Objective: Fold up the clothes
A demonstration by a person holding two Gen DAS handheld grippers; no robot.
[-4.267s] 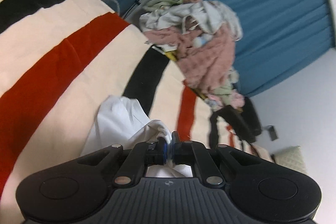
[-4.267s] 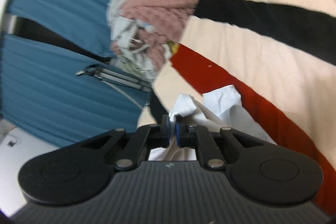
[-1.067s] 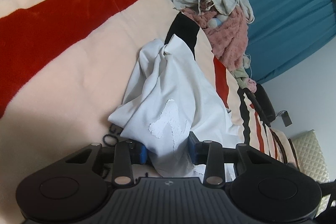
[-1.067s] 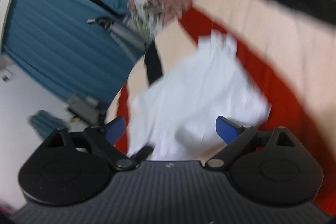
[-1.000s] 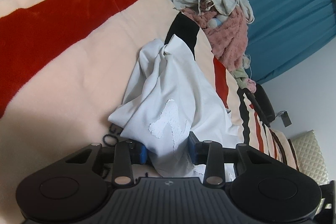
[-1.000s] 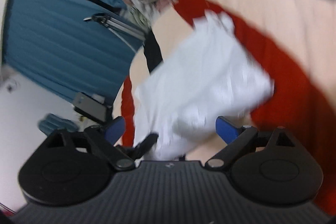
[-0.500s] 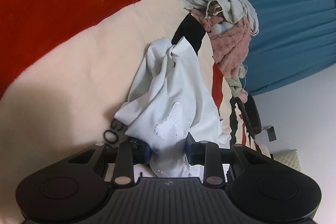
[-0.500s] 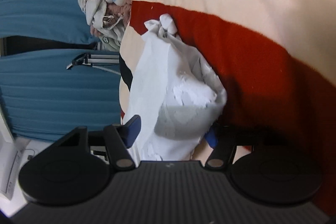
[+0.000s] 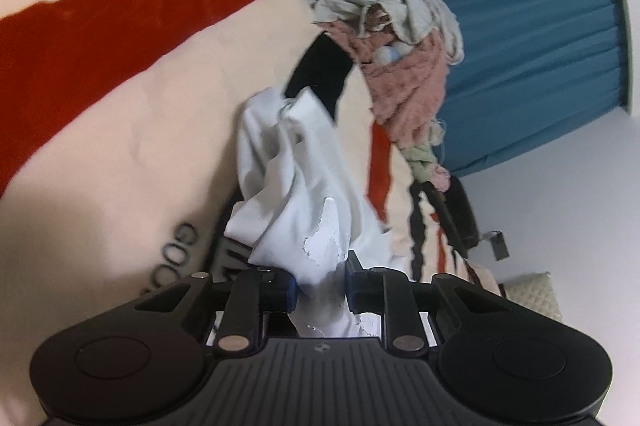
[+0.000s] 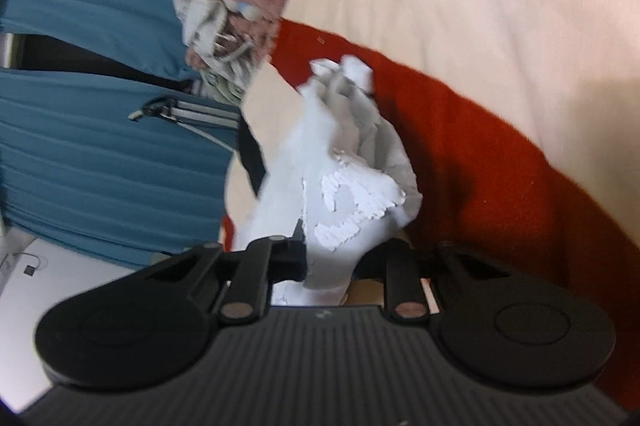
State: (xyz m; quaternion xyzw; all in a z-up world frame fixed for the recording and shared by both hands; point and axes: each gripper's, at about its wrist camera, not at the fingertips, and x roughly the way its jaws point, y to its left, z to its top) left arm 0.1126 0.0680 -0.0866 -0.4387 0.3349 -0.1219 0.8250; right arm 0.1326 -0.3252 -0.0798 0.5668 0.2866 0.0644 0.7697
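A white garment [image 9: 296,166] with a cracked white print lies crumpled on the striped cream, red and black blanket [image 9: 120,106]. Its near end runs up between the jaws of my left gripper [image 9: 320,286], which are closing, and the blue pads [image 9: 290,286] press the bunched cloth from both sides. The right wrist view shows the same white garment [image 10: 344,154] gathered into a narrow neck between the closing jaws of my right gripper [image 10: 330,262]. The far end of the garment is a small twisted knot of cloth resting on the red stripe.
A heap of pink, grey and green clothes [image 9: 400,46] is piled at the blanket's far edge, against blue curtains [image 9: 520,26]. A metal rack [image 10: 180,114] stands by the curtains. A quilted cushion [image 9: 532,294] and black straps [image 9: 460,210] are at the right.
The right jaws have gone from wide open to pinched around the bunched garment. The left jaws have narrowed on the cloth and the near end has lifted, uncovering dark lettering on the blanket.
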